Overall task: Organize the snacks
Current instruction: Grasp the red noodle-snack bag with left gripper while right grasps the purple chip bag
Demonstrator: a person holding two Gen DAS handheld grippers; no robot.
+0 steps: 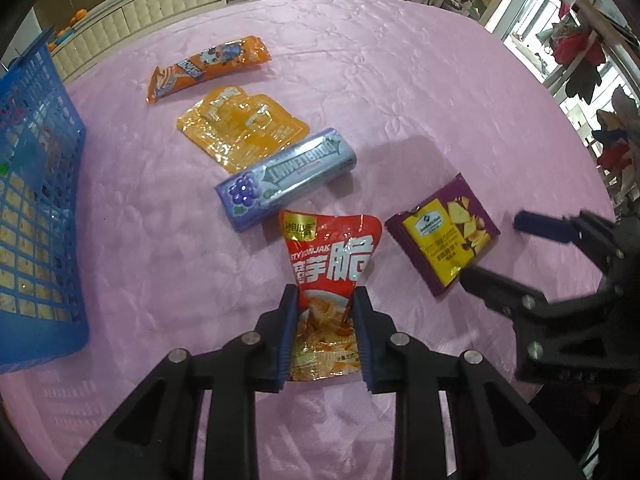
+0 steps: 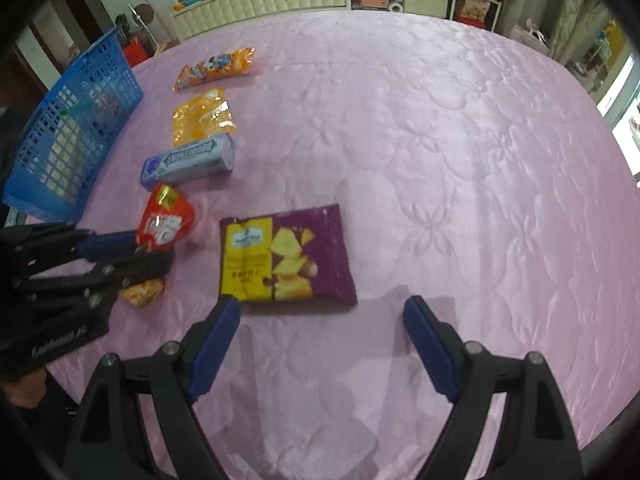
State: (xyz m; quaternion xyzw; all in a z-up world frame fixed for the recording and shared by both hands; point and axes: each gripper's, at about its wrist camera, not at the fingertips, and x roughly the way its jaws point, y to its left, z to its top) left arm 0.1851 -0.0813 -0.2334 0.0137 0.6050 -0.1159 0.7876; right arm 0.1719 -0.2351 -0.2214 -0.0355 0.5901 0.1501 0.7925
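Red foil snack pouch [image 1: 330,280] pinched at lower end between blue pads of left gripper [image 1: 325,334], its top fanning out ahead of jaws. Purple-and-yellow chip packet [image 2: 286,258] flat on pink cloth [image 2: 440,160], just ahead of right gripper [image 2: 320,344], jaws spread wide, holding nothing. Beyond red pouch: blue gum box [image 1: 286,178], clear orange packet [image 1: 240,132], orange wrapper bar [image 1: 208,68]. Blue mesh basket [image 1: 38,208] to left gripper's left.

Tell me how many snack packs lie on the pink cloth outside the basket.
5: orange bar farthest, yellow pouch next, gum pack mid-row, red bag between the left gripper jaws, purple pack before the open right gripper. The basket may hide more.
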